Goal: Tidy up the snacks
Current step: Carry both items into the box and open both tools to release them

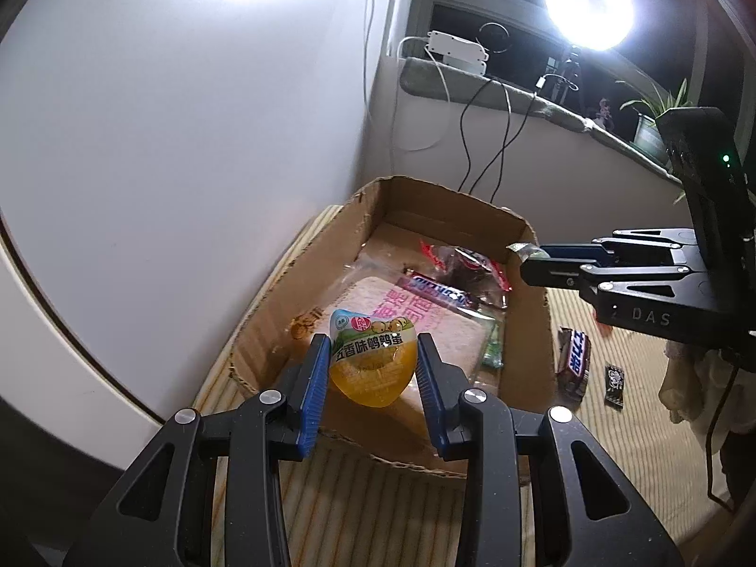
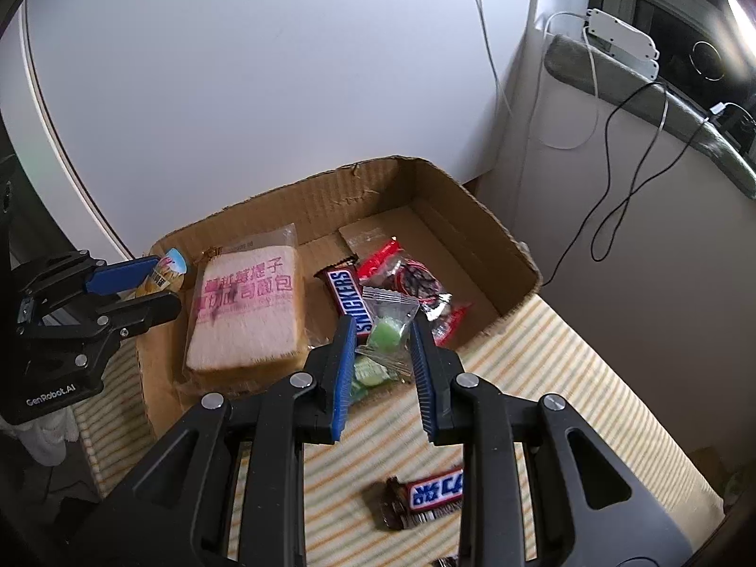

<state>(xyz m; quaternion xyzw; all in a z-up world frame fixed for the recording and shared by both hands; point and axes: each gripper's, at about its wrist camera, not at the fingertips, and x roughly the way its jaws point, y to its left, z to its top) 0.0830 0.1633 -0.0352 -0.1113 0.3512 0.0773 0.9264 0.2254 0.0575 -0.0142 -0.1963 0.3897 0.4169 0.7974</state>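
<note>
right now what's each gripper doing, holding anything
left gripper: closed on the yellow egg snack pack
right gripper: closed on the clear wrapped green candy

Your round lamp (image 1: 588, 2) blazes at one o'clock, glare washing the wall (image 1: 189, 94), dark fisheye corners, slight motion blur on the bread packet (image 2: 245, 312)

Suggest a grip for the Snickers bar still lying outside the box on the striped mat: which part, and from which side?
Probably the middle of the Snickers bar, from above, jaws across its narrow width. It lies flat on the striped mat with open mat around it; the crimped ends are thin and floppy.
</note>
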